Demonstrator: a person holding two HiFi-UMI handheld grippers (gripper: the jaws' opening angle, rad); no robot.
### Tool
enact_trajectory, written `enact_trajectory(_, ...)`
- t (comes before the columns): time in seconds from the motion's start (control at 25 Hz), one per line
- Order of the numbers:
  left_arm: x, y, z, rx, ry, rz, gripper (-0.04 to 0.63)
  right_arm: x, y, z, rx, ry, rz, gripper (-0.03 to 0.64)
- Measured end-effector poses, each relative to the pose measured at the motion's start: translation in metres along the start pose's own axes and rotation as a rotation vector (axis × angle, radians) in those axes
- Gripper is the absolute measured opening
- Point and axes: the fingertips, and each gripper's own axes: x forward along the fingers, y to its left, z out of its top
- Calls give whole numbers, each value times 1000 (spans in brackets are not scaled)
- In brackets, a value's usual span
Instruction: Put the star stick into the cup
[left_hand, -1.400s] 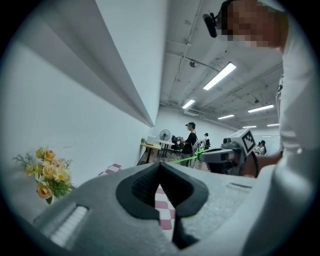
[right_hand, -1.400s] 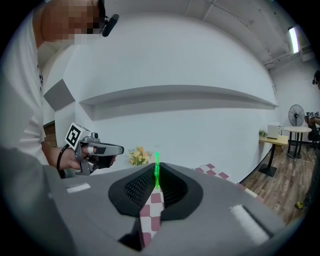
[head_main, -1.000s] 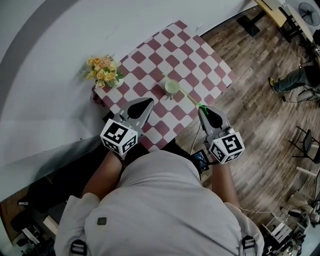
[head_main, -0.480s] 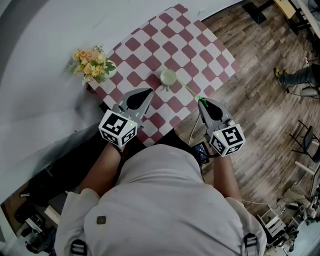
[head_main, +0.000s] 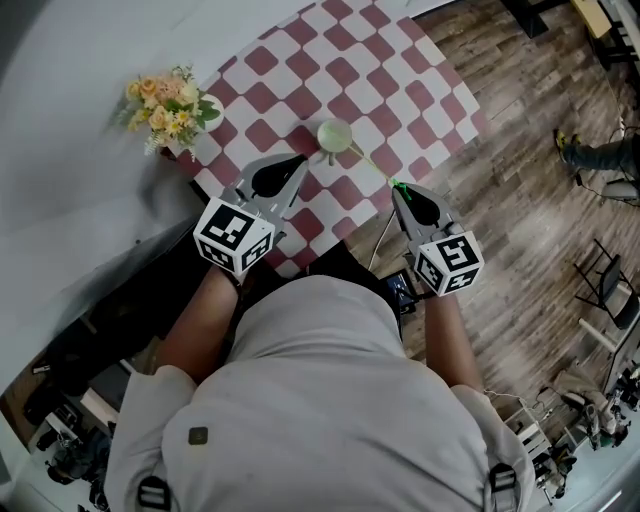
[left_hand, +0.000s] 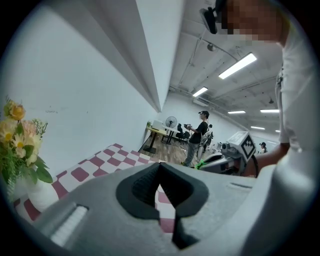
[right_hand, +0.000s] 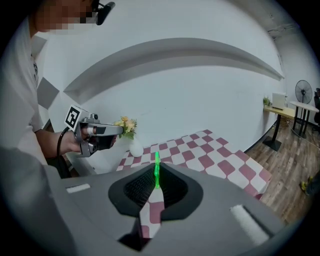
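Observation:
A pale green cup (head_main: 335, 134) stands on the red-and-white checked table (head_main: 400, 70). My right gripper (head_main: 396, 188) (right_hand: 156, 167) is shut on the bright green end of the thin star stick (head_main: 372, 166) (right_hand: 157, 172). The stick slants up-left from the jaws to the cup's rim; I cannot tell whether its tip is inside, and the star end is not visible. My left gripper (head_main: 297, 158) (left_hand: 160, 164) hovers just left of the cup, jaws shut with nothing between them. The cup is hidden in both gripper views.
A bunch of yellow flowers (head_main: 165, 105) (right_hand: 126, 125) in a white vase (right_hand: 136, 148) stands at the table's left corner against the white wall. Wooden floor (head_main: 520, 200) lies right of the table, with chairs (head_main: 605, 285) farther right. A person (left_hand: 196, 137) stands far off.
The head view has shifted, so the table and cup sit higher in the picture. Both grippers keep about the same places beside the cup, the right one still holding the stick.

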Motion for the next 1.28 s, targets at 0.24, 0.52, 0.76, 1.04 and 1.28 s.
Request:
enact_trajectory(0.24, 3, 12, -9, -27, 10, 26, 4, 21, -6, -15, -19, 63, 9, 29)
enact_trajectory(0.52, 5, 20, -14, -48, 20, 42, 5, 42, -9, -24, -47, 123, 19, 29)
enact_trajectory(0.76, 6, 25, -21, -61, 35, 55, 5, 58, -12, -30, -58, 164, 15, 31)
enact_trajectory(1.04, 5, 28, -24, -72, 35, 70, 5, 70, -15, -35, -64, 189, 9, 34)
enact_trajectory(1.28, 0, 30, -26, -72, 35, 84, 5, 75, -12, -36, -76, 200, 13, 46)
